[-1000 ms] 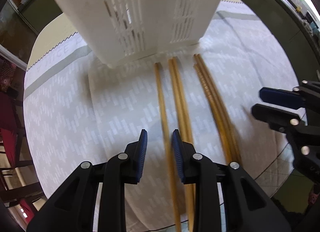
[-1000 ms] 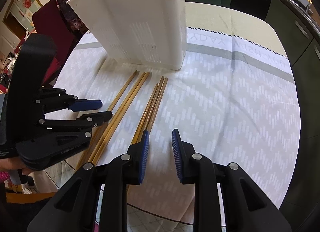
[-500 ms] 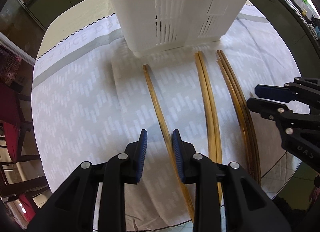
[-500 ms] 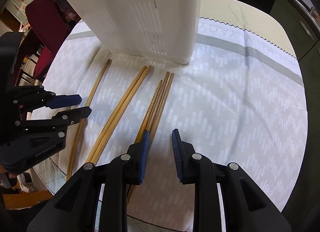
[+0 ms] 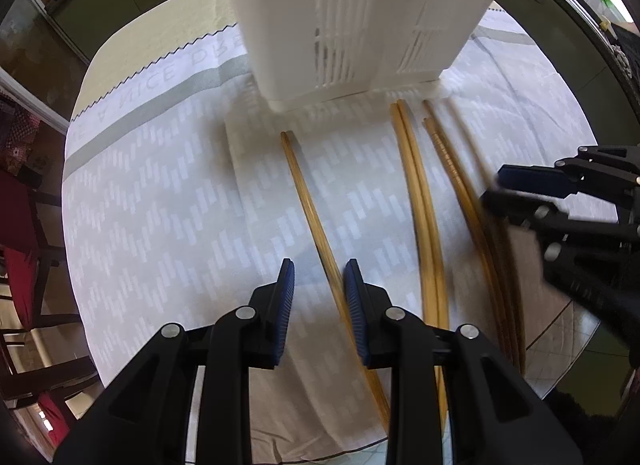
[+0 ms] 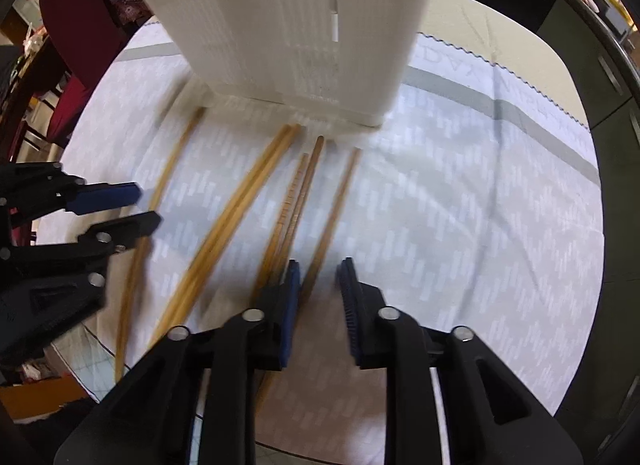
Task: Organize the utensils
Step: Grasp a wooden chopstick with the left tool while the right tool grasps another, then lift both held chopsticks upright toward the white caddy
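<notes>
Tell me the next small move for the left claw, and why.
Probably lower the left claw and close it on the lone chopstick. Its jaws are open, and that chopstick already runs up between them, lying apart from the paired chopsticks on the cloth, in front of the white utensil basket.

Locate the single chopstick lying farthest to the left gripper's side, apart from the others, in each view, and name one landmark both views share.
Left wrist view: the lone chopstick runs from below the basket down between the open left gripper fingers.
Right wrist view: the same chopstick lies far left, blurred, passing behind the left gripper.
Shared landmark: the white slotted basket, top centre in both.
</notes>
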`<state>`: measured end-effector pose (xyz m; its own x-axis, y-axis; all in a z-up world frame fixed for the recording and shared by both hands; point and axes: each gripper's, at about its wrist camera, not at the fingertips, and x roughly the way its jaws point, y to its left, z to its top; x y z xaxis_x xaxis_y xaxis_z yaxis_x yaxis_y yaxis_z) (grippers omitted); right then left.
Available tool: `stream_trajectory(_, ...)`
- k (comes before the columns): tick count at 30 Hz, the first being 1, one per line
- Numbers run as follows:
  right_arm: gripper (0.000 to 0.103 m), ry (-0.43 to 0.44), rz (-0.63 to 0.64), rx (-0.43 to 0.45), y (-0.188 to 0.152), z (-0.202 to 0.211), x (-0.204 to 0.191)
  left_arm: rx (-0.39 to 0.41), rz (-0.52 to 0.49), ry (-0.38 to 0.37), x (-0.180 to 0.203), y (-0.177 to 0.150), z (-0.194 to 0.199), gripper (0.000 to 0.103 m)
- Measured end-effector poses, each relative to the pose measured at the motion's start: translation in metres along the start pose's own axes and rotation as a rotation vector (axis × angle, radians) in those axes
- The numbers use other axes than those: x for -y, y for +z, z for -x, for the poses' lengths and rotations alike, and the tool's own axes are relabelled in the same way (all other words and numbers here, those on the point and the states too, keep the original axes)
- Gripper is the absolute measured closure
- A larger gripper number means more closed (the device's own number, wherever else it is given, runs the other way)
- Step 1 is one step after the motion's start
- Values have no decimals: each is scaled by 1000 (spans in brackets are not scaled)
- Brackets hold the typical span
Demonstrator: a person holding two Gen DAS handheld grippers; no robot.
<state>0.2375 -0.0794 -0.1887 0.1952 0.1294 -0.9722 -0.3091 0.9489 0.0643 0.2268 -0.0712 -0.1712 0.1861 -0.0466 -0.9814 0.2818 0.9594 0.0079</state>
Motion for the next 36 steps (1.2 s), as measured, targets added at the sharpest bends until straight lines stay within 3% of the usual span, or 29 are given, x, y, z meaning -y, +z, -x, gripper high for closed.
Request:
stream_trajectory(6,83,-15,10,10,5,-3,-7,-11,46,-14,-9,8,2,73)
stream_trajectory(10,91,-20,25,10,9,-6,-16,-25,48,-14,-8,13,2,70)
stream_trajectory(11,91,-21,28,11,9,-7,-15,-29,49,-14,-9,13,3,72)
stream_trajectory(13,94,-15,31,12,9,-7,-16,-32,57,-29,-10,14,3,94)
stream_trajectory(20,96,25,8,31,9,1,-7,-21,79,-60,-19,9,4,95)
stream_trajectory(36,96,145,-26,264,-28,100,19,219,63,-73,-35,-12,94,97)
